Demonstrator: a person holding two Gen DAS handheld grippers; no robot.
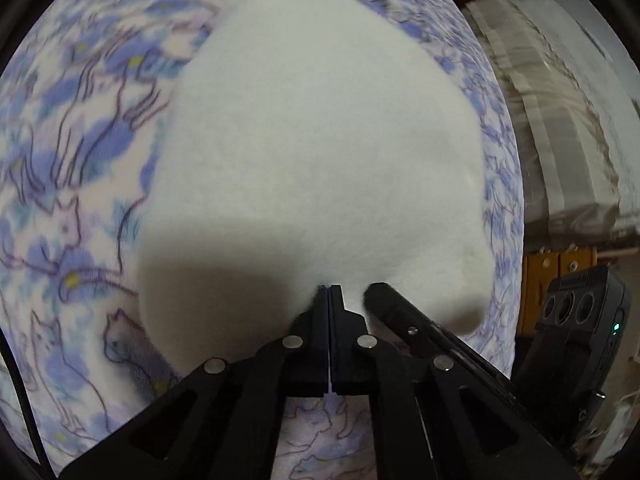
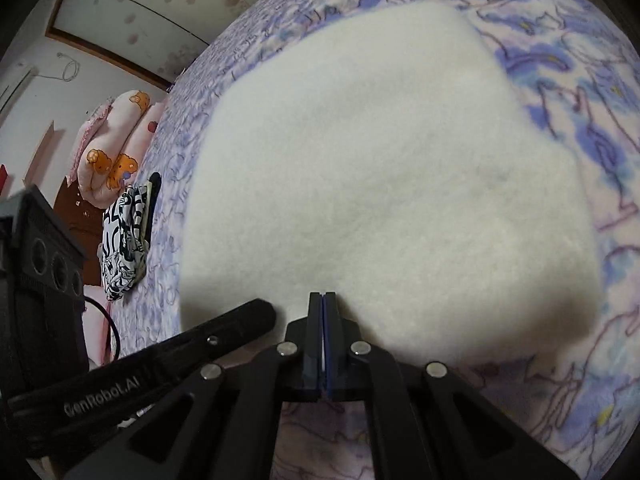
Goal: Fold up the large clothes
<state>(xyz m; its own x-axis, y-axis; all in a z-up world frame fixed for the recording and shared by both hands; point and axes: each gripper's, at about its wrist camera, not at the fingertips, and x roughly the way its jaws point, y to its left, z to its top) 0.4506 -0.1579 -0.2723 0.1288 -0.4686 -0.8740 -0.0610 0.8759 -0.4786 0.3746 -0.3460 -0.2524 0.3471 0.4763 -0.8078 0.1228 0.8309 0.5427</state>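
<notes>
Black two-finger tongs fill the foreground of both wrist views. In the left wrist view the left gripper (image 1: 329, 289) has its jaws pressed together at the near edge of a large white fleecy garment (image 1: 312, 140); whether fabric is caught between them cannot be told for certain, though the tips touch the hem. The right gripper (image 2: 322, 295) looks the same in its own view, clenched with only a thin blue-and-white sliver between its pads, right at the near edge of that white garment (image 2: 380, 180).

The garment lies spread flat on a bedspread printed with blue flowers and outlined cats (image 1: 72, 128), occupying most of each view. Both grippers sit just beside one another along the same hem (each camera catches a finger of its neighbour), which suggests they are pinching two close points so the edge can be carried over as one straight line. I judge the fold to be midway, the cloth already a compact block.

Off to the side sit a pink cartoon-print quilt roll (image 2: 116, 148) and a black-and-white patterned bundle (image 2: 122, 236), well apart from the work.
</notes>
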